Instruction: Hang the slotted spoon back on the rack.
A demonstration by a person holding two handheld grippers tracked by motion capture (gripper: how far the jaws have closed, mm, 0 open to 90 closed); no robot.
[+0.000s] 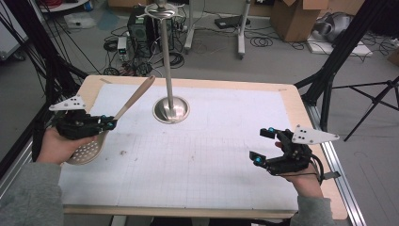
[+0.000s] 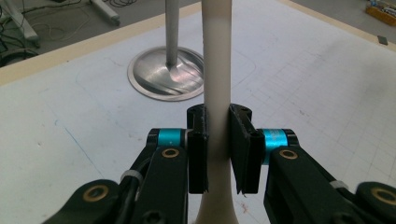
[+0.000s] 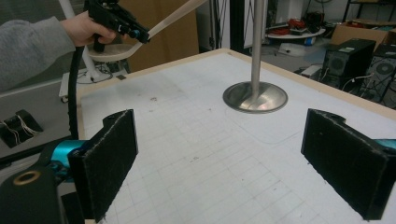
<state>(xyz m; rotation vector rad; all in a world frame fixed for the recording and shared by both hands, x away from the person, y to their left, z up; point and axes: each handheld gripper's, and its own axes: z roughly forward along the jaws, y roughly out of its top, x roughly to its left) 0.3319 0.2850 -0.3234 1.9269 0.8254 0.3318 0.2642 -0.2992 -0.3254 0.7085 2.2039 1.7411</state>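
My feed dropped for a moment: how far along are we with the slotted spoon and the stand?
Done: the left hand-held gripper is shut on the slotted spoon by its handle, clear of the table. In hand: carrying it. Left: probably hanging it on the metal stand. The right hand-held gripper is open.

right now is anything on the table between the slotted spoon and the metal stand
Nothing visible is. The slotted spoon, clamped by its handle in the left gripper, has only bare white mat between it and the metal stand.

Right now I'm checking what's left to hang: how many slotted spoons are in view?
1. The slotted spoon is at the table's left edge, lifted, its handle clamped in the left claw.
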